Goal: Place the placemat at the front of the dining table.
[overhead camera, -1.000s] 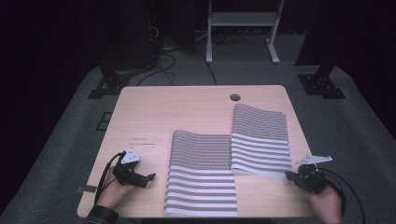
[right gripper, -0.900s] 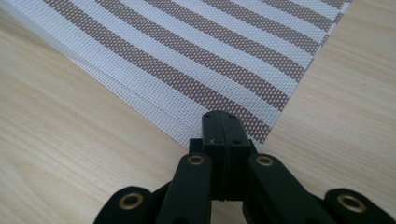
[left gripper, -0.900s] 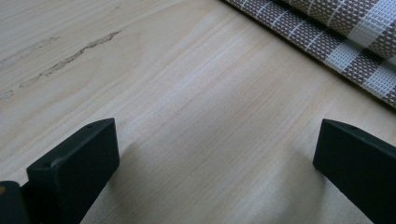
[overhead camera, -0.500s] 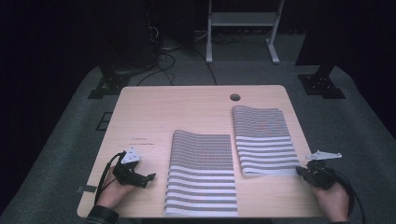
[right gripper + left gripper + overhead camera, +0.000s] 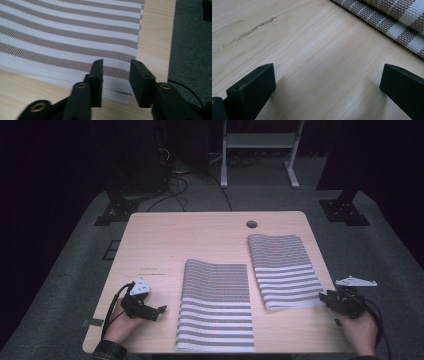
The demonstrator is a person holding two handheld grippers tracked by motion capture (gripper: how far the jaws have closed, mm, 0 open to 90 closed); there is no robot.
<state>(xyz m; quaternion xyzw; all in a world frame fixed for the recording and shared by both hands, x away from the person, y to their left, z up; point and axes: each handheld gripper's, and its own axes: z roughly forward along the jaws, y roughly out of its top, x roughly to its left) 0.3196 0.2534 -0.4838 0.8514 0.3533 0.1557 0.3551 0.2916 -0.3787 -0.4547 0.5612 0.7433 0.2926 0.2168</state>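
Striped mat (image 5: pixel 75 45) cropped | left gripper (image 5: pixel 324 87) fingers spread | right gripper (image 5: pixel 115 75) fingers parted

I see bare table (image 5: pixel 200 240) across the far half and down the left side, open for passing. Two striped mats take the middle (image 5: pixel 215 307) and right (image 5: pixel 285 270); a narrow wood strip runs between them.

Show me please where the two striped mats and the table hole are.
Left mat (image 5: pixel 215 307), high view, middle of its striped top.
Right mat (image 5: pixel 286 270), high view, middle of its striped top.
Hole (image 5: pixel 251 224), high view, centre of the round opening.
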